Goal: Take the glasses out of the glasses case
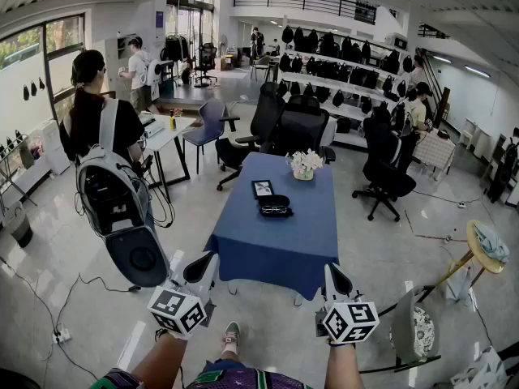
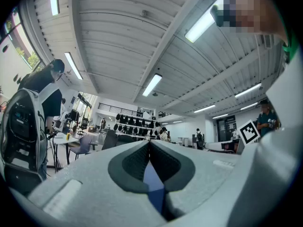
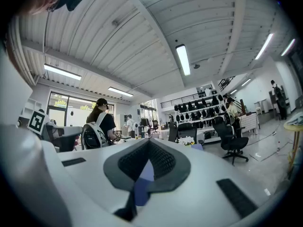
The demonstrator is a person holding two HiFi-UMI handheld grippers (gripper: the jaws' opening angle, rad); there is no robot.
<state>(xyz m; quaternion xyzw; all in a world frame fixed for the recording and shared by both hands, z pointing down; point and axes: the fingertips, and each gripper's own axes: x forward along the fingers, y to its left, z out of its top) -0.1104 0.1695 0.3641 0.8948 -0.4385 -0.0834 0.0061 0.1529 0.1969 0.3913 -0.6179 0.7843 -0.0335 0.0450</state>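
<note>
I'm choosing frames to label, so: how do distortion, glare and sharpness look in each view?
Head view: strong fisheye bend, even light, the table sharp but the glasses case tiny. Left gripper view: dark round corners, a bright ceiling lamp glaring, a mosaic patch top right. Right gripper view: same bend and dark corners.

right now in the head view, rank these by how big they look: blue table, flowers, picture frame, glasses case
1. blue table, by far the largest
2. flowers
3. glasses case and picture frame: these look about alike, so I won't rank them.
</note>
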